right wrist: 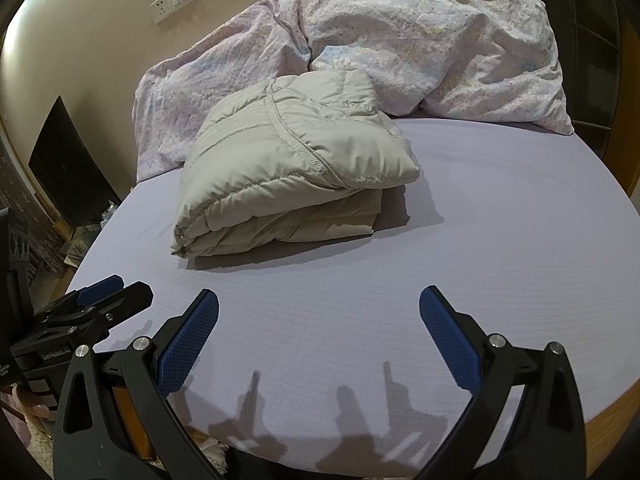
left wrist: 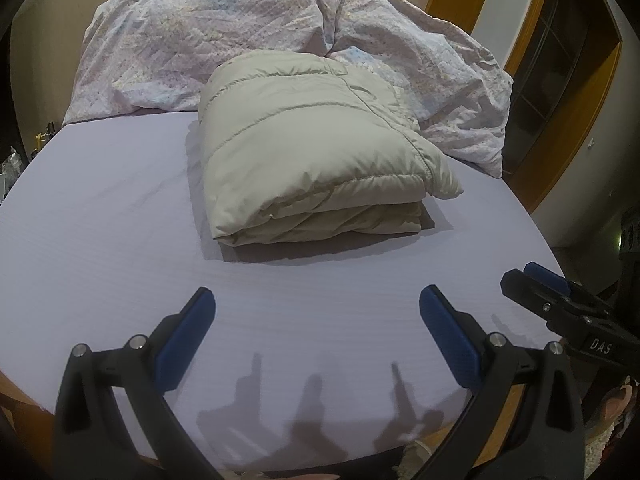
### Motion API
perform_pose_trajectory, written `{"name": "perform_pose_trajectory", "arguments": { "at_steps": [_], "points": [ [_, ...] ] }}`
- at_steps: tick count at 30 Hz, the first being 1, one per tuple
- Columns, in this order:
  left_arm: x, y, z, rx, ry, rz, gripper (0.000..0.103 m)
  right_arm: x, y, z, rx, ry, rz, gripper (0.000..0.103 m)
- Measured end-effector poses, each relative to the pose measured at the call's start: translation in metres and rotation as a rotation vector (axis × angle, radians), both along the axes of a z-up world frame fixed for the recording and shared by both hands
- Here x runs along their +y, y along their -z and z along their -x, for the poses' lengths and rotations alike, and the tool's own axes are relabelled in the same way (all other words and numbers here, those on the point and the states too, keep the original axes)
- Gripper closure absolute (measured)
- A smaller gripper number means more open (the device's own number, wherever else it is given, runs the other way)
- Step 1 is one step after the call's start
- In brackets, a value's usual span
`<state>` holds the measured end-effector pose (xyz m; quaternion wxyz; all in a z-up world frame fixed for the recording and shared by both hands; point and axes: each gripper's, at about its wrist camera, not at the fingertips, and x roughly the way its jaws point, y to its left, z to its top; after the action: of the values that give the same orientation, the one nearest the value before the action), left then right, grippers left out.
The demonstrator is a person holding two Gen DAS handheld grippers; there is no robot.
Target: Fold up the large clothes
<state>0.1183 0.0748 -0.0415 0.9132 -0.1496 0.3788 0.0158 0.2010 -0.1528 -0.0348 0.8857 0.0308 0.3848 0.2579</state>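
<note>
Left wrist view: folded beige quilted puffer jacket (left wrist: 316, 148) is resting finished on the lavender bedsheet (left wrist: 100, 240), so left gripper (left wrist: 316, 320) and right gripper (right wrist: 318, 320) are hovering clear, jaws apart, empty.

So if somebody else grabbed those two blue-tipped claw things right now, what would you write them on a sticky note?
Left gripper: open, holding nothing, poised over the near part of the bed.
Right gripper: open, holding nothing, beside the left one.
Puffy beige jacket: folded into a thick bundle on the lilac sheet, with its far end against the crumpled floral duvet at the head of the bed.
Done: the jacket looks fully folded and neither gripper touches it.
Left: probably nothing for this piece; no other garment shows on the bed in either view. Perhaps tidy the bundle's edges.
</note>
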Motion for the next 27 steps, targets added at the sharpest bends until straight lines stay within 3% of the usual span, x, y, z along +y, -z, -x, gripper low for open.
{"name": "perform_pose_trajectory", "arguments": {
  "at_steps": [27],
  "points": [
    [0.0000,0.0017,-0.0013,0.003,-0.005,0.003,0.002,0.0007,0.0017,-0.0001,0.002,0.004,-0.004,0.001]
  ]
}}
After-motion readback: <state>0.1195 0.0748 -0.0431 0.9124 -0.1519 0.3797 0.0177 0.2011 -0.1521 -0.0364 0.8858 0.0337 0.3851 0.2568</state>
